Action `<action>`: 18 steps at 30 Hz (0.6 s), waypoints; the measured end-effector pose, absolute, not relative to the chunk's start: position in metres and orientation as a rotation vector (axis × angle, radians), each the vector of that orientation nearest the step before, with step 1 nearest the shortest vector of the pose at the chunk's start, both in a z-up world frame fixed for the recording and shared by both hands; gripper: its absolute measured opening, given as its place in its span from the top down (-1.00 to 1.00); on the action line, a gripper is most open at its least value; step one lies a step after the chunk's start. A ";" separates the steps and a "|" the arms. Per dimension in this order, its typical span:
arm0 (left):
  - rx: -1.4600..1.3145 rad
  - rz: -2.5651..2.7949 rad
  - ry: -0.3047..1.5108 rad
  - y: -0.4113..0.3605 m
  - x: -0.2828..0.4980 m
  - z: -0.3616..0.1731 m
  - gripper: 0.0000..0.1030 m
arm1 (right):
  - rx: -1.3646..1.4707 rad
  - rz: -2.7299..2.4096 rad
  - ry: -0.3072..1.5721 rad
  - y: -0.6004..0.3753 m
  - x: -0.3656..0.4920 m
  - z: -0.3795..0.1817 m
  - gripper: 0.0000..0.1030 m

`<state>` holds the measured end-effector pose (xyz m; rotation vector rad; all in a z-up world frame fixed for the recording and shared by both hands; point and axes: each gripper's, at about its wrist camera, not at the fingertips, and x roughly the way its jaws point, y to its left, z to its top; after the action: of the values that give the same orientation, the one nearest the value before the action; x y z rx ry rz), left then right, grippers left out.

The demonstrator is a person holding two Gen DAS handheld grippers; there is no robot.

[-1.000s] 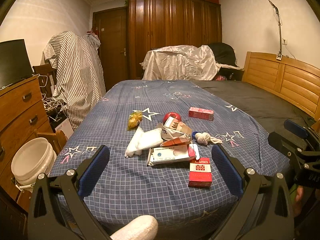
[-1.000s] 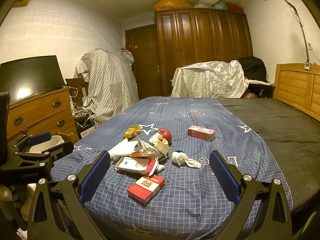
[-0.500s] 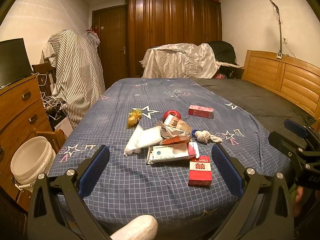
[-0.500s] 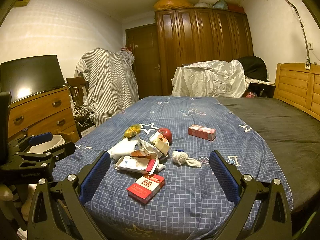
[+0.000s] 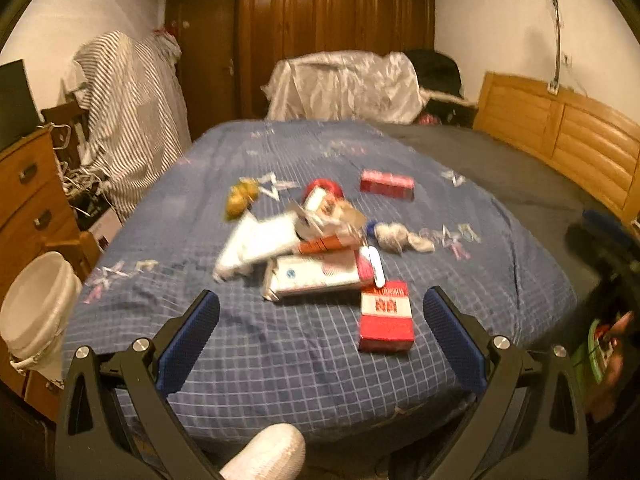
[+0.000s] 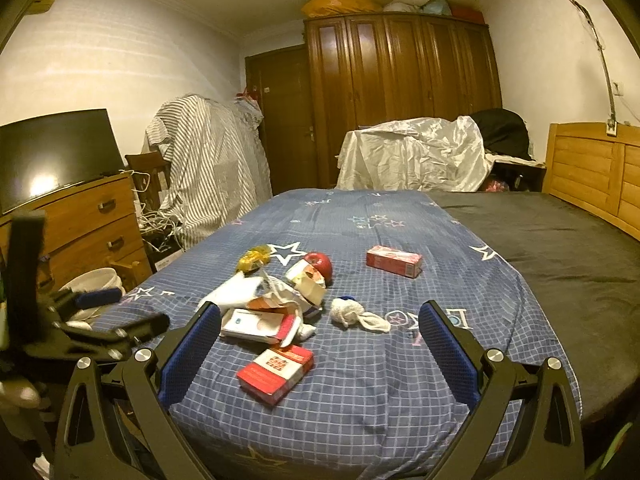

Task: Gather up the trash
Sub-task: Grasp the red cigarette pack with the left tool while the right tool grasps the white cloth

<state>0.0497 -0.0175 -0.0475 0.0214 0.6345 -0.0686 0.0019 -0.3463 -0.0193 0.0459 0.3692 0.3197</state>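
Note:
A heap of trash lies on the blue checked bedspread [image 5: 280, 360]: a red cigarette pack [image 5: 385, 316] nearest me, a flat white box [image 5: 316, 276], white paper [image 5: 256, 240], a red round thing [image 5: 322, 190], a yellow wrapper [image 5: 240, 198], a white crumpled wad [image 5: 396, 236] and a red carton [image 5: 386, 184] farther back. My left gripper [image 5: 320, 332] is open and empty just short of the pack. My right gripper [image 6: 320, 344] is open and empty above the same pack [image 6: 276, 372]. The left view is blurred.
A white bucket [image 5: 36, 312] stands on the floor left of the bed, beside a wooden dresser [image 5: 28, 200]. A wooden headboard [image 5: 560, 148] runs along the right. Covered furniture and a wardrobe stand at the far end.
My left gripper has moved forward and tilted down toward the trash heap, which now looks larger. My right gripper has hardly moved. Both stay open.

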 end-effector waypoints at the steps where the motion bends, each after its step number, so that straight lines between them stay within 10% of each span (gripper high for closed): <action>1: 0.024 -0.080 0.656 -0.021 0.054 -0.054 -0.91 | 0.049 0.314 0.374 -0.350 0.004 -0.021 -0.91; 12: 0.032 -0.205 0.924 -0.061 0.126 -0.143 -0.90 | 0.069 0.277 0.452 -0.383 0.035 -0.048 -0.91; 18: 0.013 -0.170 0.960 -0.063 0.154 -0.160 -0.43 | 0.024 0.310 0.507 -0.379 0.065 -0.063 -0.91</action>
<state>0.1539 -0.0634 -0.1603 0.0133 0.9598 -0.1700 0.0653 -0.3793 -0.0633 0.0245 0.5074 0.3101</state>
